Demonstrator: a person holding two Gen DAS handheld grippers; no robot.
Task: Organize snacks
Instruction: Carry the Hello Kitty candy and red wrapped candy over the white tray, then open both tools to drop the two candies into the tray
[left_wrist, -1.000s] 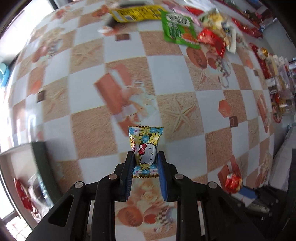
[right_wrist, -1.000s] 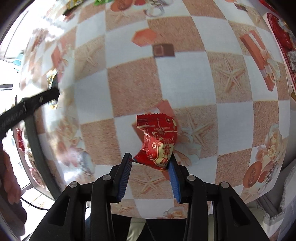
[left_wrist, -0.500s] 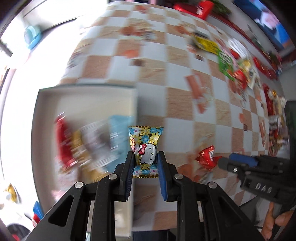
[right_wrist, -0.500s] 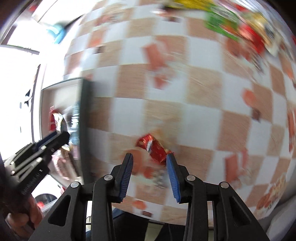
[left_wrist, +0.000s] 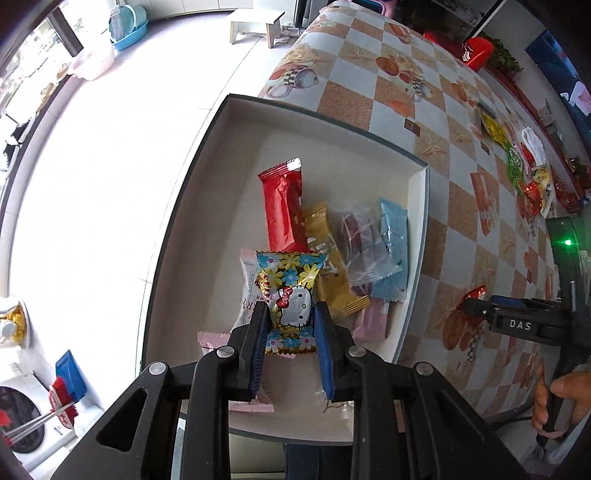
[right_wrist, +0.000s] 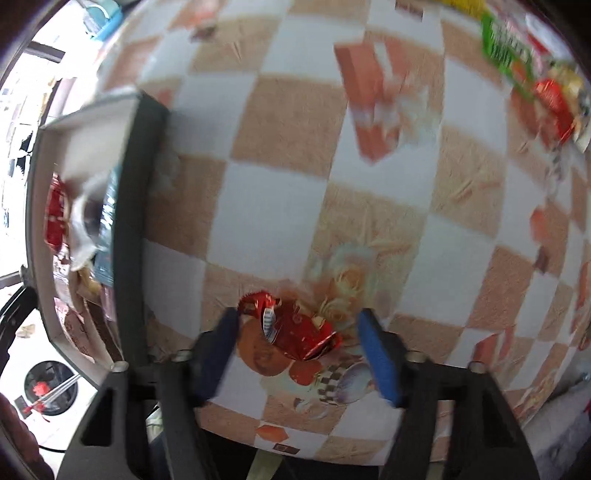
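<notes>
My left gripper (left_wrist: 289, 314) is shut on a flowered cat-print candy packet (left_wrist: 291, 291) and holds it above the open box (left_wrist: 419, 221). In the box lie several snacks: a red bar (left_wrist: 282, 210), a gold packet (left_wrist: 328, 258), a clear purple one (left_wrist: 360, 240) and a blue one (left_wrist: 393, 251). My right gripper (right_wrist: 297, 323) hovers over the tablecloth just right of the box's dark wall (right_wrist: 125, 221). Its jaws are opening, and a crumpled red candy (right_wrist: 291, 332) lies loose between them with a gap on the right side. The left wrist view shows that gripper (left_wrist: 469, 306) too.
A checked tablecloth (left_wrist: 443, 147) covers the table. A pile of loose snacks (right_wrist: 517, 48) lies at its far right. The box sits at the table's left edge, with white floor, a stool (left_wrist: 255, 22) and a basin beyond. A hand (left_wrist: 554, 398) grips the right handle.
The left gripper carried the cat-print packet from over the tablecloth to over the box. The right gripper moved toward the box, and its jaws widened off the red candy.
</notes>
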